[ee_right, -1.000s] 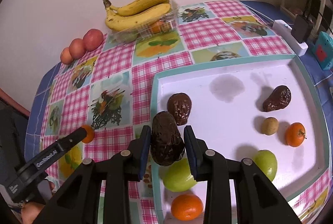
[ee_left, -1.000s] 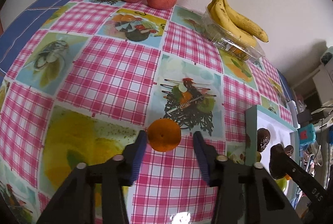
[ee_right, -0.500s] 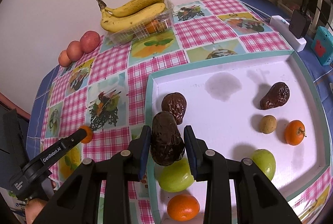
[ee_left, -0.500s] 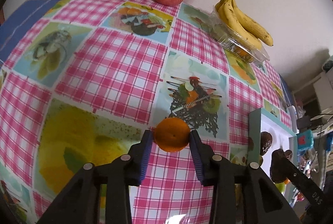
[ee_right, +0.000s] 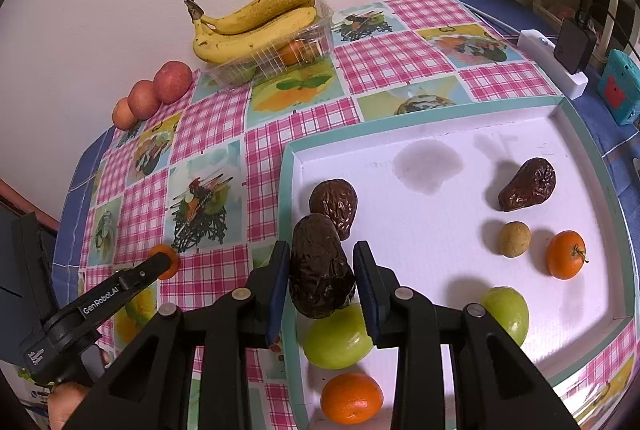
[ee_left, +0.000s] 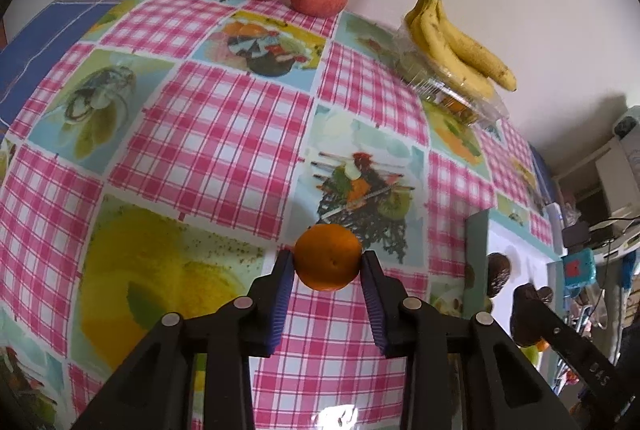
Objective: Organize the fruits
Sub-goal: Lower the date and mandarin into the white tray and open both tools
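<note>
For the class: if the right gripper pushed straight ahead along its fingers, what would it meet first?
Probably the white tray floor, near the dark wrinkled avocado lying there; the right gripper already holds another avocado. Depth is uncertain.

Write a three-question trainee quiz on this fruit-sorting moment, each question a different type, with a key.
1. True or false: the orange between the left tool's blue pads is already inside the white tray.
2. Multiple choice: what does the right tool hold? A) a green apple B) a dark wrinkled avocado C) a banana
3. Fill in: the bananas rest on top of a clear plastic ____.

Key:
1. False. It is out over the checked tablecloth, left of the tray, with the jaws closing on it.
2. B, the avocado.
3. Container.
</note>
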`<act>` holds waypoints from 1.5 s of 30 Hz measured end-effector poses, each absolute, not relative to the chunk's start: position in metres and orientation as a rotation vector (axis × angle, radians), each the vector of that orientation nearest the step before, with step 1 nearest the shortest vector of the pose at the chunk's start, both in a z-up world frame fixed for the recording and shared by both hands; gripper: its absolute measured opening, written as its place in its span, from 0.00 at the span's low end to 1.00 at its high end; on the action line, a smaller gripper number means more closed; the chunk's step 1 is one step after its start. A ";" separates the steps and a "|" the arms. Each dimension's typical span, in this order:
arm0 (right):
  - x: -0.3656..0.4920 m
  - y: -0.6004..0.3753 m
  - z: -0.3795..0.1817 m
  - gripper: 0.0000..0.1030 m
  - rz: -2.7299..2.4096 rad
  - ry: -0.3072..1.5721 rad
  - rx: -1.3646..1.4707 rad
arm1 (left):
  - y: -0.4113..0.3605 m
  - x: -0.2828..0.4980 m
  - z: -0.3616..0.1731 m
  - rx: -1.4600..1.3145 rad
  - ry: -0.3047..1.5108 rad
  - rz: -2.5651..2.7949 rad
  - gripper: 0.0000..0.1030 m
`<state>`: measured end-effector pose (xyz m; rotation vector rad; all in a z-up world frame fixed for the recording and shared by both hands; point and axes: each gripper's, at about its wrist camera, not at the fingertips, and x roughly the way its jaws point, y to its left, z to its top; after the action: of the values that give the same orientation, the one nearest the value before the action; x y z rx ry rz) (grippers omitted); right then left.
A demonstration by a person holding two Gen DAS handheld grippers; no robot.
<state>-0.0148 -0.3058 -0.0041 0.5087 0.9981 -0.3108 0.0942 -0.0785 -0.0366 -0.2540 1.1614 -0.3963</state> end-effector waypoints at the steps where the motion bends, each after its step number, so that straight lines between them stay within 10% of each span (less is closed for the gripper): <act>1: -0.015 -0.307 -0.004 0.33 -0.311 0.996 0.512 | -0.079 0.094 -0.034 -0.254 1.155 -0.399 0.35; 45: -0.061 -0.429 -0.025 0.33 -0.501 0.916 0.716 | -0.252 0.028 -0.026 0.084 1.107 -0.769 0.38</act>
<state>-0.0612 -0.4290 -0.0247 0.7161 0.9164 -0.5013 0.0285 -0.2517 -0.0259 0.0840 1.1073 -0.7693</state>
